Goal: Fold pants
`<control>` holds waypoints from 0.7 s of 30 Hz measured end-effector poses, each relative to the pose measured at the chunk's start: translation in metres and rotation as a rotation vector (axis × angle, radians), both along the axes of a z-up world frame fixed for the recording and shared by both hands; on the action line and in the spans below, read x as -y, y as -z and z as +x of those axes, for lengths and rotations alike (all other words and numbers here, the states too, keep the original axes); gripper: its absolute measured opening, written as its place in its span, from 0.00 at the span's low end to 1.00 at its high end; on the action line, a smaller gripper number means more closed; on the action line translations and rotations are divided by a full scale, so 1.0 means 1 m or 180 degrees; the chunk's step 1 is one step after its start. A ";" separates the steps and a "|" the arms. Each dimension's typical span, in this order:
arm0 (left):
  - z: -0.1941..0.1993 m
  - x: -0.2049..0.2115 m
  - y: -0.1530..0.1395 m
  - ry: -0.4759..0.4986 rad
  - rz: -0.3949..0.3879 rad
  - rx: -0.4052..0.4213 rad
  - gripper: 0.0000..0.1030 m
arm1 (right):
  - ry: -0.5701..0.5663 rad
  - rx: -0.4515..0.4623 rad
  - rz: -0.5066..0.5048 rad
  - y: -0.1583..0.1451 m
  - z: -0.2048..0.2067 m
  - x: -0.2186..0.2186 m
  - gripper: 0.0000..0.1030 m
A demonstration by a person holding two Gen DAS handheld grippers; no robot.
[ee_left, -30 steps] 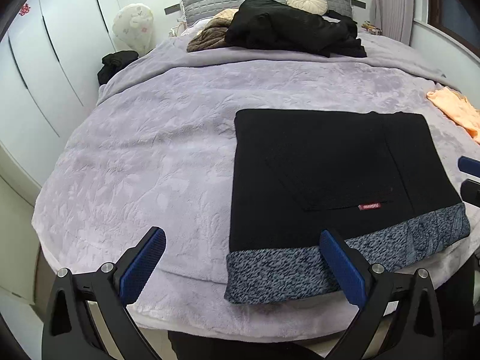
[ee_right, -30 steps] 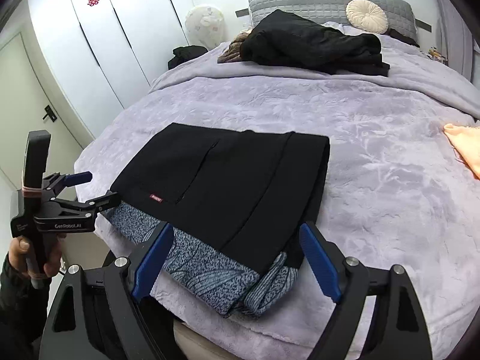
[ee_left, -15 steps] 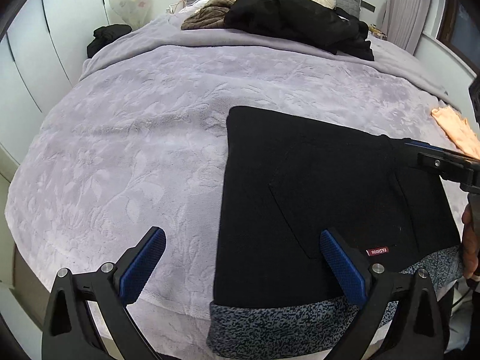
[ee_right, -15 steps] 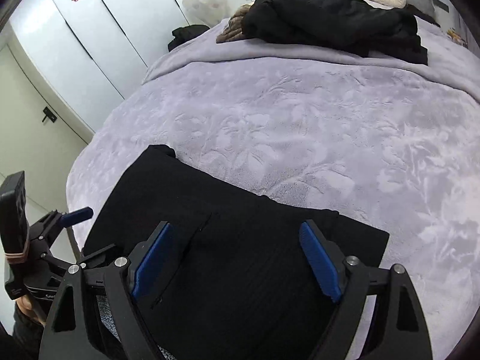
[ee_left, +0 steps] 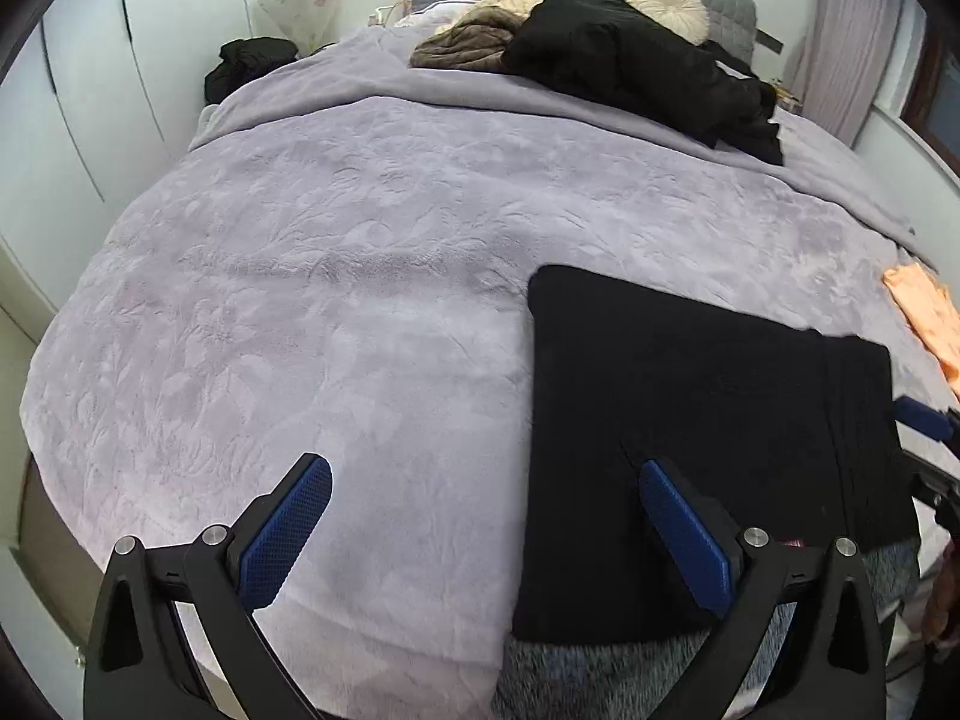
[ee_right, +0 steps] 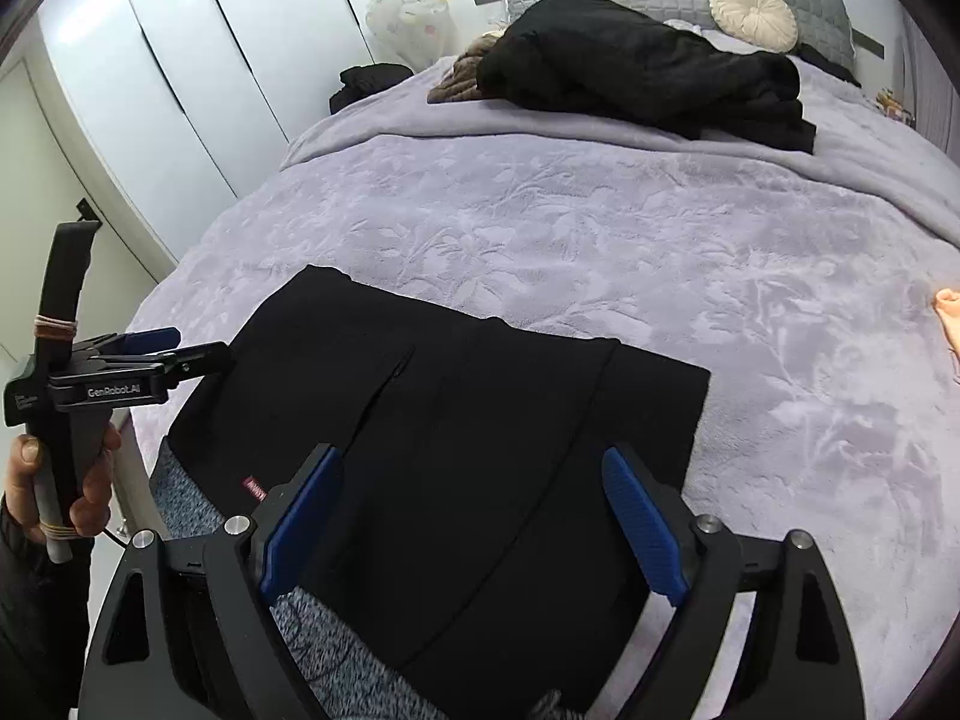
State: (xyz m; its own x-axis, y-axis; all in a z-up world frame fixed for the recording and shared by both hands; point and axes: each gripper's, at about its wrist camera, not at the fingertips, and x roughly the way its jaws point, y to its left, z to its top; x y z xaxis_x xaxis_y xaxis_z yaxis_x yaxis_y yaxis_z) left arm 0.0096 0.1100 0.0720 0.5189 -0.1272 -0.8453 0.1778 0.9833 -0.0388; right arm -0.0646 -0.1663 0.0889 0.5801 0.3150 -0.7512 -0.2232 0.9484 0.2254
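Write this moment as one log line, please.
pants: folded flat on bed | left hand-held gripper: open, empty | right hand-held gripper: open, empty

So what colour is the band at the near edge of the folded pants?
Speckled grey and black band, seen best in the right wrist view.

Black pants with a speckled grey-and-black waistband and a small red label, on a lilac blanket embossed with leaves. Blue pads on the black left gripper and right gripper. Orange cloth at the edge.
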 end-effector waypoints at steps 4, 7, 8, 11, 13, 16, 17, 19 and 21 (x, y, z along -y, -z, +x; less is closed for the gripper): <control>-0.034 -0.002 0.026 -0.0048 0.0245 0.0010 1.00 | -0.0098 -0.0081 -0.0379 0.020 -0.024 -0.010 0.91; -0.044 -0.009 0.012 0.0035 0.0028 -0.0008 1.00 | -0.0072 -0.0139 -0.0453 0.033 -0.037 -0.005 0.91; -0.047 -0.011 0.004 0.0111 -0.0092 0.0002 1.00 | -0.0013 -0.0163 -0.0293 0.029 -0.040 0.005 0.91; -0.049 -0.017 -0.024 0.0429 -0.0580 0.0110 1.00 | 0.0251 -0.0121 0.0128 0.013 -0.050 0.041 0.91; -0.038 -0.017 -0.030 0.0613 -0.0759 0.0052 1.00 | 0.0430 -0.0087 0.0307 0.007 -0.052 0.068 0.91; -0.015 -0.007 -0.019 0.0791 -0.0876 -0.0141 1.00 | 0.0612 -0.0257 0.0503 0.011 -0.047 0.095 0.91; -0.008 -0.003 -0.011 0.0838 -0.0918 -0.0237 1.00 | 0.0615 -0.0322 0.0573 0.015 -0.044 0.097 0.91; 0.008 0.006 0.007 0.0915 -0.1010 -0.0492 1.00 | 0.0560 -0.0429 0.0691 0.026 -0.038 0.097 0.91; 0.017 0.013 0.024 0.0931 -0.1044 -0.0649 1.00 | 0.0471 -0.0518 0.0782 0.037 -0.032 0.090 0.91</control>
